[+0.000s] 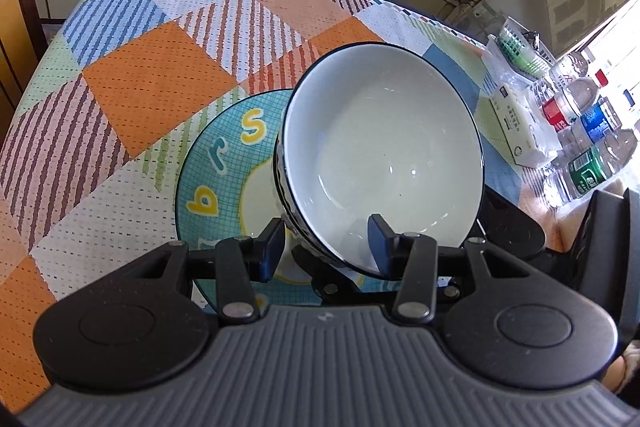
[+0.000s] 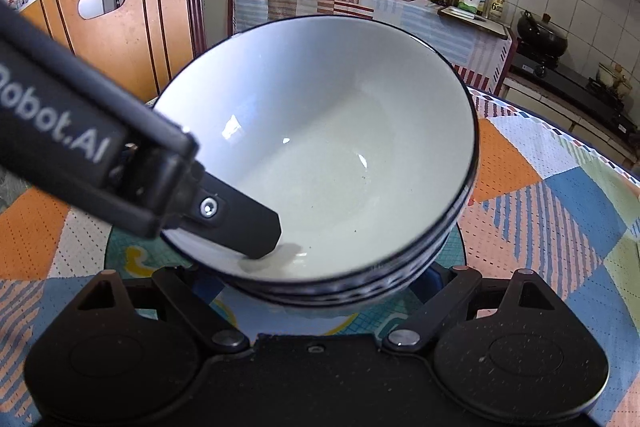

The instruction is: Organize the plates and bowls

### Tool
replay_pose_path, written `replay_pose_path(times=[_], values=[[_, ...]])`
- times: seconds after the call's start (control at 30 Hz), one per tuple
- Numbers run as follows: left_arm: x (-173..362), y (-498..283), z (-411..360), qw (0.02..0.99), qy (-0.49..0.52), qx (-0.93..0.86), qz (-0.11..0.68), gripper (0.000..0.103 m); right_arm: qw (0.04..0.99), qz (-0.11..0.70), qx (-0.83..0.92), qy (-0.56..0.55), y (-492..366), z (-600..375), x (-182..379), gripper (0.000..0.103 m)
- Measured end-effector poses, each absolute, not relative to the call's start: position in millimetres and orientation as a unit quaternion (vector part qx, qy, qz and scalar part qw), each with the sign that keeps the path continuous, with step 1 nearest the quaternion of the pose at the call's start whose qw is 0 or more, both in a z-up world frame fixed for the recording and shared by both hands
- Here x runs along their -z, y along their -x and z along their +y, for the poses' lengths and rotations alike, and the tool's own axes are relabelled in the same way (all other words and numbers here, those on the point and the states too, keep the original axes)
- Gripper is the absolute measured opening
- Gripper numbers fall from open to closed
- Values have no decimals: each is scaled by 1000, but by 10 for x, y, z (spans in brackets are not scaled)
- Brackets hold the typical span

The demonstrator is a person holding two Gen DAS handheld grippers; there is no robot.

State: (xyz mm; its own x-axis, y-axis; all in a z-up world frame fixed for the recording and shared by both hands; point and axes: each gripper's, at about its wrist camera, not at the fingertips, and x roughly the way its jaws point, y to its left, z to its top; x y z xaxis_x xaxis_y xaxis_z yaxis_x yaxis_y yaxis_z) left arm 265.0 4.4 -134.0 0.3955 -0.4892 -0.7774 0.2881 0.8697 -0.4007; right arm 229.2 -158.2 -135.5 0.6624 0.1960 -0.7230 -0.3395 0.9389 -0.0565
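Gripping a white bowl [image 1: 372, 147] by its near rim with the left gripper [image 1: 326, 247]: one finger [image 1: 380, 243] pressing inside the wall, the other [image 1: 272, 247] outside against the dark patterned skin

Tilting the bowl, dark-rimmed and empty, with its mouth facing back toward both cameras

Hanging that bowl over a turquoise plate [image 1: 216, 163] carrying yellow letters; not showing whether the foot of the bowl is touching the plate

Lying flat on a patchwork tablecloth [image 1: 160, 87] of orange, blue and striped squares, near the edge closest to the cameras: the plate

Reaching in low in front of the bowl with the right gripper [image 2: 316, 291], linkage arms spreading wide to either side; fingertips hiding beneath the bowl, so not telling whether open or clamping anything

Standing well apart from the plate, along the table's right side in the left wrist view: clear water bottles [image 1: 584, 131] with red, blue and green labels, and a white tissue pack [image 1: 516, 123] just beside them

Standing beyond the table in the right wrist view: a wooden chair back [image 2: 120, 27]
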Motion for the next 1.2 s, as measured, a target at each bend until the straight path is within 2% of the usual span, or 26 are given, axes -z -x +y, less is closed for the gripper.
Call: replay_pose_path(times=[0.2, 0.37, 0.6, 0.87, 1.03, 1.2], values=[[1304, -2638, 31, 834, 101, 224, 493, 45, 905, 392, -141, 82, -2289, -1608, 1352, 93], [1091, -2473, 96, 846, 82, 223, 478, 55, 908, 392, -115, 88, -2140, -1598, 1286, 92], [704, -2083, 149, 873, 21, 207, 440, 62, 915, 384, -98, 72, -1803, -1702, 972, 92], [431, -1684, 242, 883, 18, 192, 428, 66, 919, 380, -70, 72, -1422, -1870, 736, 92], [322, -1447, 258, 891, 8, 180, 416, 74, 928, 362, -48, 71, -1175, -1985, 500, 94], [262, -1263, 230, 900, -8, 156, 407, 77, 934, 345, -28, 94, -944, -2009, 314, 96]])
